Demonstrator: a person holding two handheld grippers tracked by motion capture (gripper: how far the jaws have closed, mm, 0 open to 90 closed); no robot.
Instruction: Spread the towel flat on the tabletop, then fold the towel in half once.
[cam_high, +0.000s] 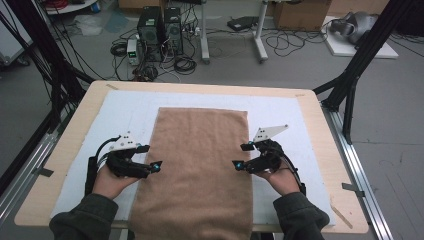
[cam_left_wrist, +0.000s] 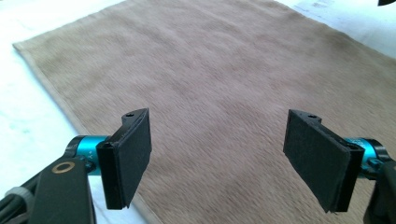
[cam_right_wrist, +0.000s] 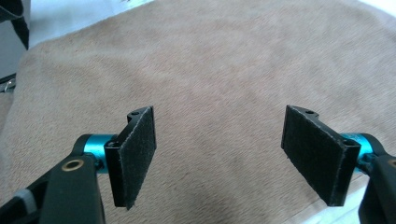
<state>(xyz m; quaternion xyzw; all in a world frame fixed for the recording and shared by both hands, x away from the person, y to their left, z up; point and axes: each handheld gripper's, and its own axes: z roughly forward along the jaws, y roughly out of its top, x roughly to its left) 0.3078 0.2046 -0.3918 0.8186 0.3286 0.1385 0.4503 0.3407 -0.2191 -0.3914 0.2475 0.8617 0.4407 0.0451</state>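
Two dark green sleeves (cam_high: 85, 220) come in at the near edge of the high view, each hand carrying a gripper. Between them a brown towel (cam_high: 200, 170) lies flat and spread out on a white mat (cam_high: 280, 107) that covers the wooden table (cam_high: 330, 150); its near end hangs over the table's front edge.

At the towel's left edge sits the left gripper (cam_high: 151, 156), pointing inward over the cloth. Its jaws stand wide apart and released, with nothing between the pads (cam_left_wrist: 133, 156); in the left gripper view the bare towel (cam_left_wrist: 210, 93) shows in the gap, with the hemmed edge and white mat (cam_left_wrist: 32, 121) at the left.

On the opposite edge, the right gripper (cam_high: 241, 155) mirrors it, pointing inward. Its jaws are likewise spread and grasp nothing; the right gripper view looks down between the pads (cam_right_wrist: 137, 154) onto the towel (cam_right_wrist: 215, 84).

Beyond the table, computer towers (cam_high: 160, 32) and cables lie on the grey floor.
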